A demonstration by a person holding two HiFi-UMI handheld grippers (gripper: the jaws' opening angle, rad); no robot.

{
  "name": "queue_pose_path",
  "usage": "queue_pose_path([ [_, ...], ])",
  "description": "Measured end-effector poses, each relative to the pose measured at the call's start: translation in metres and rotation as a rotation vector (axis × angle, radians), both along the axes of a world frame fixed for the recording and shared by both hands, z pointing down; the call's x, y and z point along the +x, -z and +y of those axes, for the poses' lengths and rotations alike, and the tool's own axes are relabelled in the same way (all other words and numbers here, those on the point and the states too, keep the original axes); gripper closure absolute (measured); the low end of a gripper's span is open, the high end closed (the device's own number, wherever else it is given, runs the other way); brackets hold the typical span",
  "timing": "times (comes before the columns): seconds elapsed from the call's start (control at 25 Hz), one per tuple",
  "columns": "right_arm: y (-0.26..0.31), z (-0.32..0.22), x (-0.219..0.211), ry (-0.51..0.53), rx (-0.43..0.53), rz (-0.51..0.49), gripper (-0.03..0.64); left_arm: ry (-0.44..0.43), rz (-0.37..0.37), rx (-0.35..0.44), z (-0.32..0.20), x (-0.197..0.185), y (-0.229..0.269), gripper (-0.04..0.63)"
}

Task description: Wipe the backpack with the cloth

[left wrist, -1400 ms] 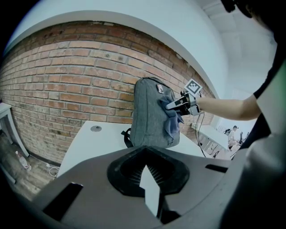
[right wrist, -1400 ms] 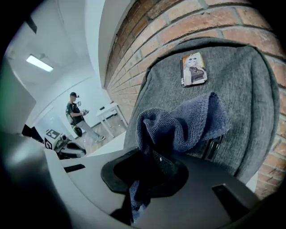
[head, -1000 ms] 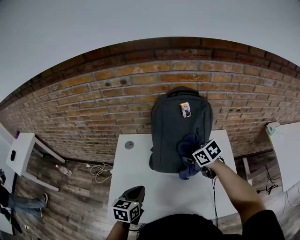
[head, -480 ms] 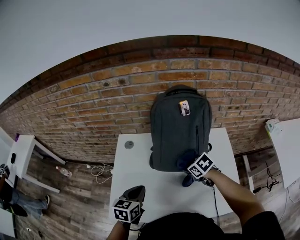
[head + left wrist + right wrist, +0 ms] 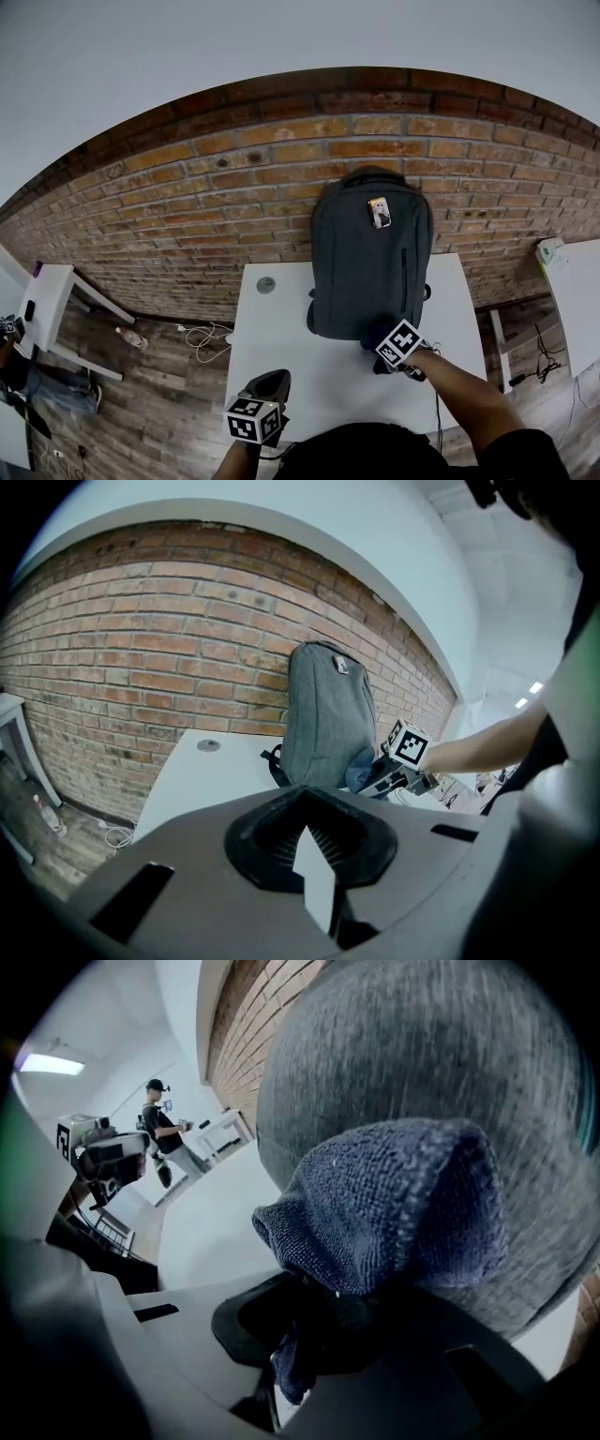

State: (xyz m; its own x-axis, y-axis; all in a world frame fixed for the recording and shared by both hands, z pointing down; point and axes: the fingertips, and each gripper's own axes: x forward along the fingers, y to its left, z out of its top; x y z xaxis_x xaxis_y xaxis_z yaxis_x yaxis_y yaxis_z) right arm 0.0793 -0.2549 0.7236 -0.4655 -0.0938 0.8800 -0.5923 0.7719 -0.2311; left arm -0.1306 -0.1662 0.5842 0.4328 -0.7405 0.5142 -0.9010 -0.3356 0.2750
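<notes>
Two grippers, one working. Right gripper (image 5: 382,351) is clamped on the blue cloth (image 5: 394,1206), which bunches out ahead of the jaws and presses on the grey backpack (image 5: 370,258) low on its front. Only the right gripper view shows that grip. Head view shows the backpack upright on the white table (image 5: 281,323) against the brick wall (image 5: 225,192). Left gripper (image 5: 269,382) is at the table's near edge, well apart from the backpack, jaws together with nothing between them.
</notes>
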Motion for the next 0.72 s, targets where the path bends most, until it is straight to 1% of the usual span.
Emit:
queue_pose_path([
  [0.12,-0.002,-0.001,-0.007,-0.029,-0.006,-0.029,0.577,0.005,-0.006,0.003,0.001,-0.011,0.001,0.598],
  [0.24,0.009,-0.003,-0.017,-0.029,0.016,-0.057,0.577,0.015,-0.007,-0.002,0.002,-0.024,-0.001,0.598],
  [0.4,0.031,-0.010,-0.027,-0.030,0.058,-0.090,0.577,0.005,-0.004,-0.003,0.000,-0.033,-0.001,0.598],
  [0.6,0.059,-0.020,-0.030,-0.038,0.098,-0.106,0.577,-0.011,0.007,0.002,-0.006,-0.042,-0.001,0.598],
  [0.72,0.077,-0.027,-0.034,-0.052,0.121,-0.138,0.577,-0.010,0.011,0.003,-0.008,-0.049,-0.002,0.598],
])
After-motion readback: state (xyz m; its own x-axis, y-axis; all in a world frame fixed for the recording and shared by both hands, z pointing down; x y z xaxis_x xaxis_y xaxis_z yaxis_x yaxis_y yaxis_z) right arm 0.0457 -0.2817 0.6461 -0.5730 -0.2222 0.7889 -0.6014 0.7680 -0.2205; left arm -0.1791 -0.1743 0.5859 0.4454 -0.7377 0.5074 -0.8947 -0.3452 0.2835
